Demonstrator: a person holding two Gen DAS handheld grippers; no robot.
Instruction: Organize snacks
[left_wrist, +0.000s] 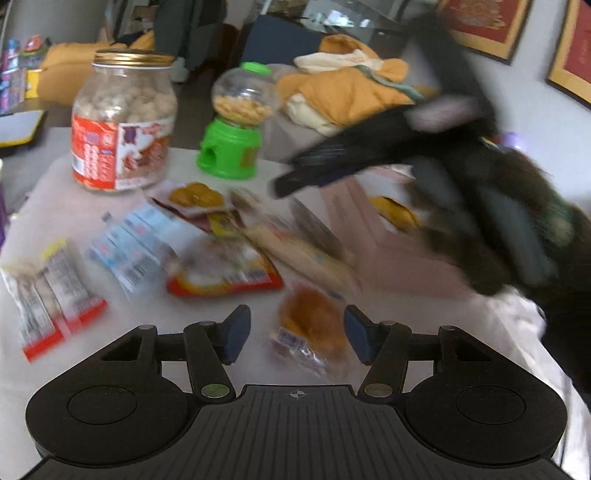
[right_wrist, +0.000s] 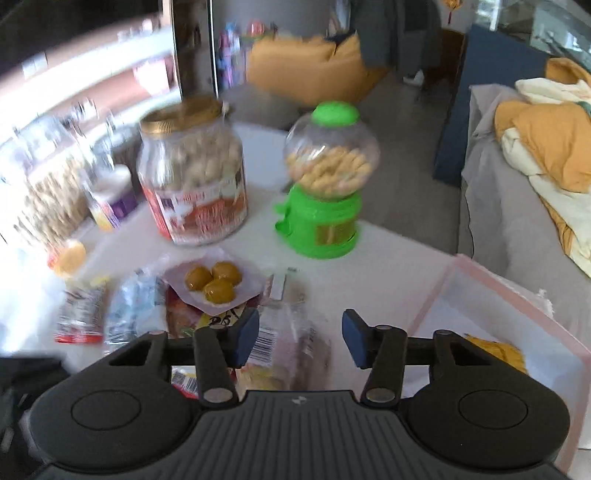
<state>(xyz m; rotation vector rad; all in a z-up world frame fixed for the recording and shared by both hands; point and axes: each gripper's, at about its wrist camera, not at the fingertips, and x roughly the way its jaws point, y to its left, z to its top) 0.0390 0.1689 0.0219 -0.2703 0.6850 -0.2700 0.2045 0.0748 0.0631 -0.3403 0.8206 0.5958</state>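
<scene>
Many snack packets lie on a white table (left_wrist: 147, 332). My left gripper (left_wrist: 297, 338) is open and hovers low over an orange snack in a clear wrapper (left_wrist: 314, 321), which lies between the blue pads without touching them. My right gripper (right_wrist: 300, 339) is open above a clear packet with a barcode (right_wrist: 291, 350). In the left wrist view the right gripper (left_wrist: 291, 181) is a dark blur over the pile, on a dark sleeve (left_wrist: 517, 229). A pink-rimmed bin (right_wrist: 491, 280) at the right holds a yellow snack (right_wrist: 496, 350).
At the back stand a gold-lidded glass jar (left_wrist: 122, 122) and a green snack dispenser (left_wrist: 236, 125). A packet of three yellow balls (right_wrist: 214, 280), a blue-white packet (left_wrist: 133, 243) and red-edged packets (left_wrist: 48, 306) lie left of the pile. A couch with orange bedding (right_wrist: 546, 147) is beyond.
</scene>
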